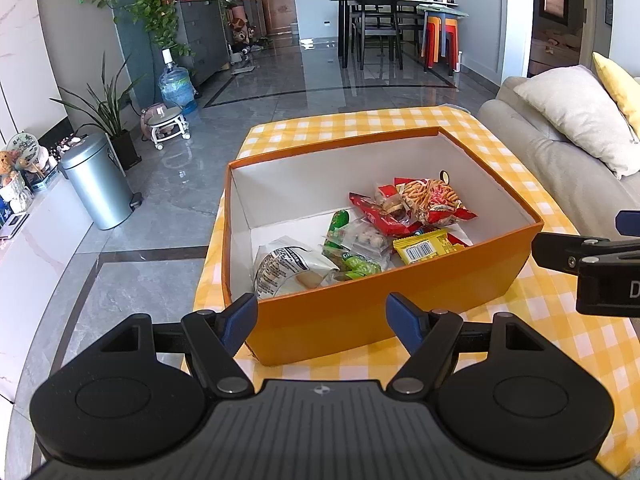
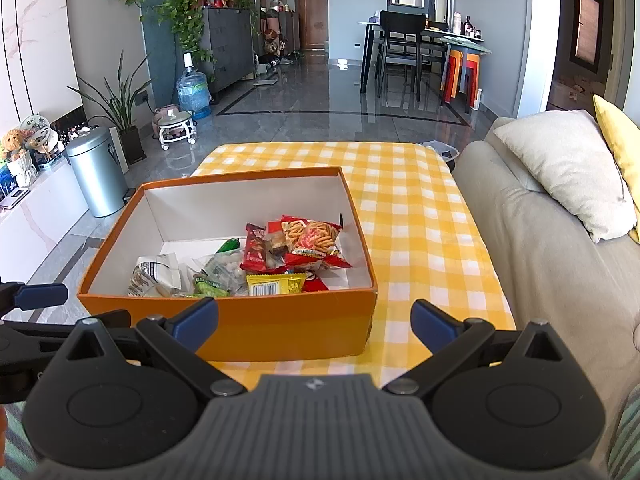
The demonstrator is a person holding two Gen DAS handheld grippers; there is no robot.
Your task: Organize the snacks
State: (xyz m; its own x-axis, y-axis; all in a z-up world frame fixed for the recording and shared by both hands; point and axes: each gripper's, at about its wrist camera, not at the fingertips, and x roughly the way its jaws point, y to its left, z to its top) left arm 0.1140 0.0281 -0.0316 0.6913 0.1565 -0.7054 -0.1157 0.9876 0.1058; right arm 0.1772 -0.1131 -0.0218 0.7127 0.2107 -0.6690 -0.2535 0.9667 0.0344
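Note:
An orange box [image 1: 360,312] [image 2: 256,320] with a white inside stands on a table under a yellow checked cloth [image 1: 568,360] [image 2: 404,216]. Several snack packets lie in it: a red chips bag [image 1: 434,202] [image 2: 314,240], a yellow packet [image 1: 426,246] [image 2: 276,284], a green packet [image 1: 352,260] [image 2: 210,284] and a white packet [image 1: 286,266] [image 2: 154,274]. My left gripper [image 1: 322,322] is open and empty at the box's near wall. My right gripper [image 2: 314,324] is open and empty before the box's near right corner; it also shows at the right edge of the left wrist view [image 1: 576,252].
A beige sofa [image 2: 540,248] with a cushion [image 2: 568,172] runs along the table's right side. Left of the table is grey tiled floor with a metal bin [image 1: 98,180] [image 2: 96,170], potted plants and a water jug [image 2: 194,94]. A dining table with chairs [image 2: 412,46] stands far back.

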